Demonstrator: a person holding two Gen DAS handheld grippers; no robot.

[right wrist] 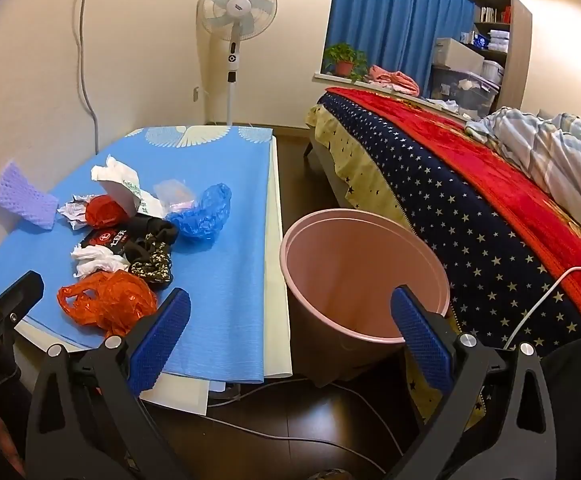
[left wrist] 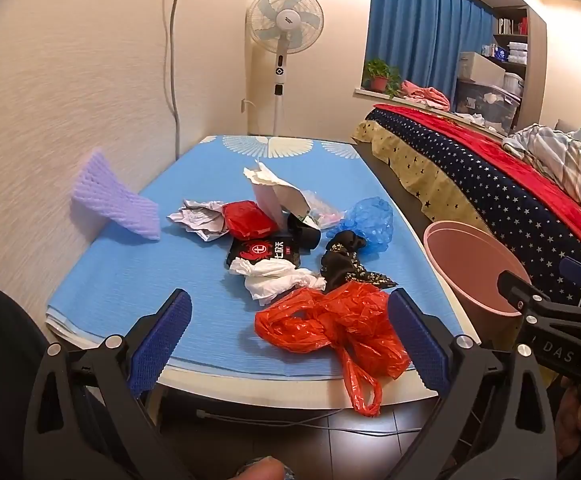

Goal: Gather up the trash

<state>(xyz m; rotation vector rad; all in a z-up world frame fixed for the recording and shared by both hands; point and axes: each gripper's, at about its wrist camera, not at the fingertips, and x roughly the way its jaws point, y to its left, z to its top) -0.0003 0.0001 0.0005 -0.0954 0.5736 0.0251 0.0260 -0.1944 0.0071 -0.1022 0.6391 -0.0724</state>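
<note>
A pile of trash lies on the blue-covered table: an orange plastic bag at the near edge, white tissue, a black packet, a black patterned wad, a blue plastic bag, a red wad, crumpled paper and a white pouch. The pink bin stands on the floor right of the table and looks empty. My left gripper is open, just short of the orange bag. My right gripper is open and empty before the bin.
A purple foam sheet leans against the wall at the table's left. A bed with a starred cover runs along the right behind the bin. A standing fan is at the back. Cables lie on the floor.
</note>
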